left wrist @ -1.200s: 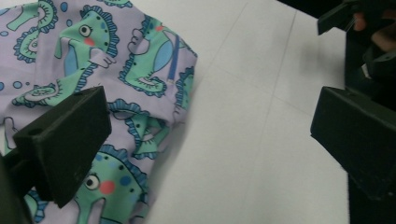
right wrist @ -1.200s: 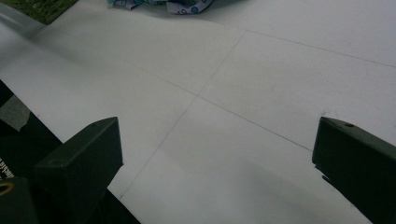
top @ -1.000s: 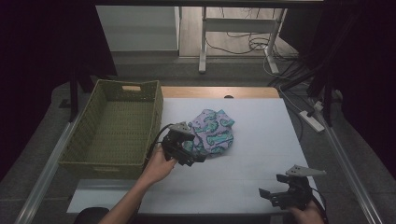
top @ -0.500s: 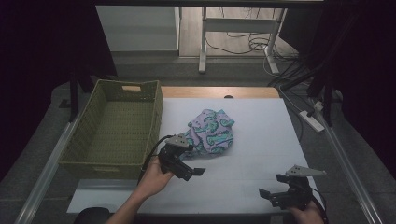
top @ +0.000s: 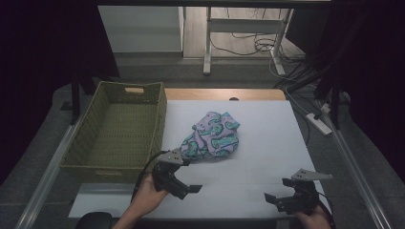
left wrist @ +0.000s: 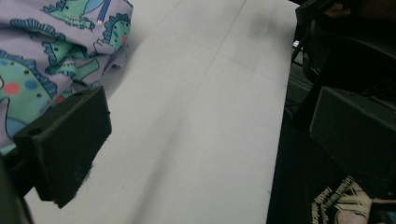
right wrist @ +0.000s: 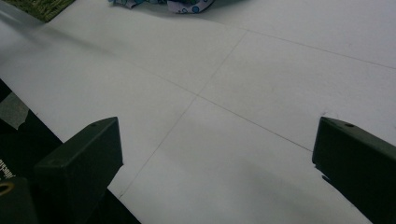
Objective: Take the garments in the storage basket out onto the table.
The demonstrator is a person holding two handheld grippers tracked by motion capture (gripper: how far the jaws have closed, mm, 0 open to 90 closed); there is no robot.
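High view, woven basket [top: 117,131] holding nothing, dinosaur-print cloth [top: 214,136] beside it on table [top: 267,129], left gripper [top: 184,187] and right gripper [top: 282,192] fingers wide.

**A dim room around a lit white worktop**

The white worktop [top: 267,138] has a wooden strip [top: 224,94] along its far edge. Beyond it, a white metal frame [top: 241,36] stands on a pale wooden floor [top: 239,47] strewn with black cables [top: 260,45]. Dark curtains [top: 43,43] hang at both sides; a white power strip [top: 319,123] lies on grey floor at the right.
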